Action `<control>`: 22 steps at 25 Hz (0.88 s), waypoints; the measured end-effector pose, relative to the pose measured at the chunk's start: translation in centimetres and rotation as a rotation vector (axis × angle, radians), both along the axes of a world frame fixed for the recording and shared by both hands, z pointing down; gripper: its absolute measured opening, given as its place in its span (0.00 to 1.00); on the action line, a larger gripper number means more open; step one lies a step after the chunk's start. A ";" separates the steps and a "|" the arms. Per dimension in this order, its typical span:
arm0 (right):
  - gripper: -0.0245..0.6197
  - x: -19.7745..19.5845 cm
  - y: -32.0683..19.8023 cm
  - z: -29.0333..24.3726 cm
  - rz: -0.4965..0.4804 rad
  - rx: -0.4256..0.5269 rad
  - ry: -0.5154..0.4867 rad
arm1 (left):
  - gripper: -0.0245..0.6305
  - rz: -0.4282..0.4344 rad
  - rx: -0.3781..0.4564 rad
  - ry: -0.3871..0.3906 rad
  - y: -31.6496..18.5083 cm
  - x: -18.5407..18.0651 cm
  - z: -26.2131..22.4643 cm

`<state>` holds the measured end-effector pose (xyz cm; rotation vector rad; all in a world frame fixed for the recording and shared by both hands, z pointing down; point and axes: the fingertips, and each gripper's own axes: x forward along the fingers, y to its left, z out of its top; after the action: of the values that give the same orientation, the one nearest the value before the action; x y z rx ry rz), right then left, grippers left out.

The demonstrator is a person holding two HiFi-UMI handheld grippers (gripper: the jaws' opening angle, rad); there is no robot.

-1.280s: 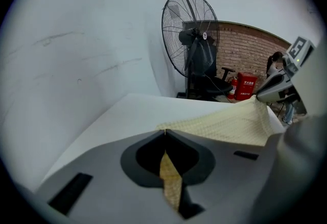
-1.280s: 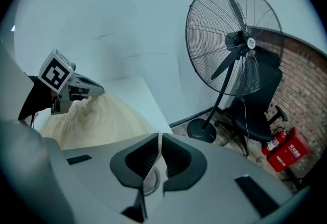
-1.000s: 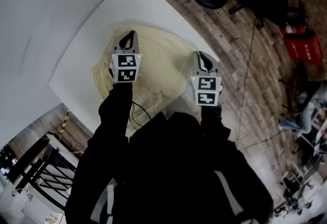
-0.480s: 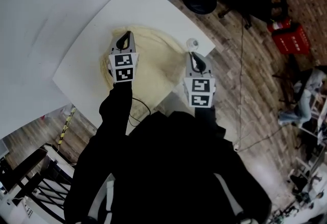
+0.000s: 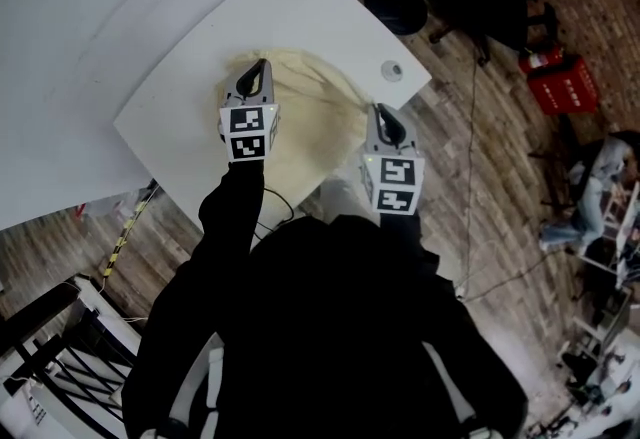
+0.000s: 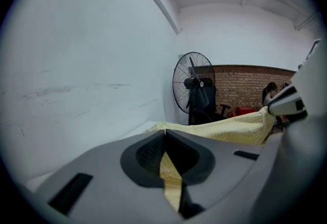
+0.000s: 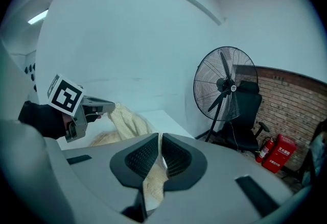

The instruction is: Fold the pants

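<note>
The pale yellow pants [image 5: 312, 117] lie bunched on the white table [image 5: 190, 97]. My left gripper [image 5: 257, 70] is shut on one edge of the cloth, and a yellow strip runs between its jaws [image 6: 164, 141]. My right gripper [image 5: 384, 115] is shut on another edge near the table's right side, with fabric pinched at its jaws [image 7: 158, 147]. The cloth hangs lifted between the two grippers [image 6: 232, 128]. In the right gripper view the left gripper [image 7: 89, 109] holds up a fold of the pants [image 7: 125, 120].
A small round object [image 5: 392, 70] sits near the table's right corner. Beyond the table are a wood floor, a black standing fan [image 7: 225, 85], a black chair [image 7: 248, 116], red items [image 5: 560, 87] and cables. A wall [image 6: 76, 65] lies to the left.
Both grippers stay shut on the pants. They have drawn slightly closer together, and the cloth looks more gathered than a second ago. The head camera has shifted, showing the table's corner.
</note>
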<state>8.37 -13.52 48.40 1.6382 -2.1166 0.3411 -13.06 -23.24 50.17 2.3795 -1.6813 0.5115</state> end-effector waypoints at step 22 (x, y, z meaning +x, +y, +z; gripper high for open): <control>0.07 -13.9 12.0 3.9 -0.186 -0.134 -0.076 | 0.05 0.115 -0.042 -0.056 6.8 -8.6 6.3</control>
<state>-5.57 -1.51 52.32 1.3621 -2.2292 0.4812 -21.62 -16.49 56.49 2.4639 -1.5467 0.6312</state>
